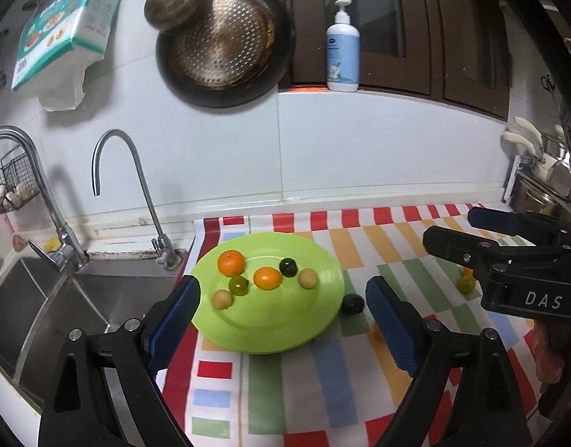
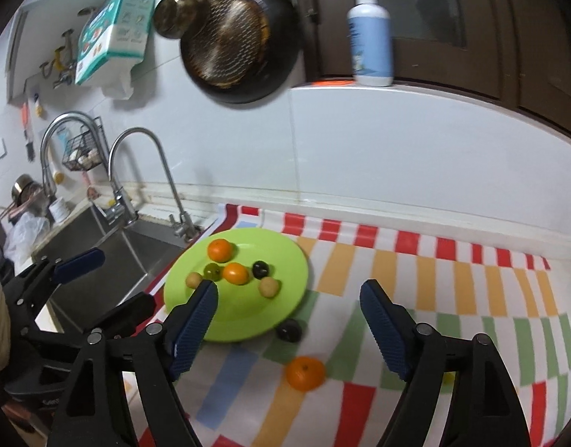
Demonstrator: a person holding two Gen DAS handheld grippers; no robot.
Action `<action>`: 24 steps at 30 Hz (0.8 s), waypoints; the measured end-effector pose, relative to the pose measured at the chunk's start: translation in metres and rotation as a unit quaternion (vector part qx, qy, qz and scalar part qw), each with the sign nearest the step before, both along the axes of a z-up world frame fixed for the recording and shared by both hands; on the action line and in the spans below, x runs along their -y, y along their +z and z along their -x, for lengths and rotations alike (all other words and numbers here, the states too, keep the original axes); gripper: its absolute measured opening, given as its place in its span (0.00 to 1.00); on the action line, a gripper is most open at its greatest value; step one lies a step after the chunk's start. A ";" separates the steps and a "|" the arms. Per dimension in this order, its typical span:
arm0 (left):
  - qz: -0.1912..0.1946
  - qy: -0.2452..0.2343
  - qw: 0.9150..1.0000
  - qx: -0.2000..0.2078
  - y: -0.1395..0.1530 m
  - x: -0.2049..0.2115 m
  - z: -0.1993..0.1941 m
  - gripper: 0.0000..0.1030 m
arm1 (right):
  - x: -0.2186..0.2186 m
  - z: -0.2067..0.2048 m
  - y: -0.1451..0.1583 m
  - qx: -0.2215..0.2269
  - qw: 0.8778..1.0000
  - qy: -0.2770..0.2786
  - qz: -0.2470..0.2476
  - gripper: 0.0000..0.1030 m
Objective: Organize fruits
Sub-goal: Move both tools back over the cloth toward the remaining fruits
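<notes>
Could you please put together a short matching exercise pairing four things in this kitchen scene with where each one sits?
Things:
1. green plate
2. dark fruit beside the plate
3. pump bottle
4. perforated pan

Places:
A. hanging on the white wall
B. on the striped cloth, just off the plate's rim
C. on the ledge in front of the dark cabinet
D. on the striped cloth next to the sink, holding six fruits

Pairs: 1-D, 2-B, 3-C, 4-A
</notes>
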State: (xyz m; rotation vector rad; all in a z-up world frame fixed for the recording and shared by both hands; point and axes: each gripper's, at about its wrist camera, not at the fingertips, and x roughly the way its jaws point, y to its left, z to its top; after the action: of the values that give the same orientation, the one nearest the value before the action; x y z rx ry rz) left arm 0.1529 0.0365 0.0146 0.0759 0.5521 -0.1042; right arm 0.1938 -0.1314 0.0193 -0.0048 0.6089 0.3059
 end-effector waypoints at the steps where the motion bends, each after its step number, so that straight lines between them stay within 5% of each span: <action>1: 0.000 -0.002 1.000 0.001 0.000 0.003 0.003 0.90 | 0.004 0.004 0.000 0.002 1.000 -0.007 0.002 0.77; 24: 0.010 -0.036 0.999 -0.006 -0.013 0.065 0.032 0.91 | 0.085 0.080 -0.009 0.033 0.990 -0.136 0.027 0.78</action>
State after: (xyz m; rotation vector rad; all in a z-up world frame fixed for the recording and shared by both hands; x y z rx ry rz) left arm 0.1208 -0.0282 0.0014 0.0757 0.5600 -0.1814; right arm 0.1136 -0.2163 0.0101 0.0163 0.5447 0.0258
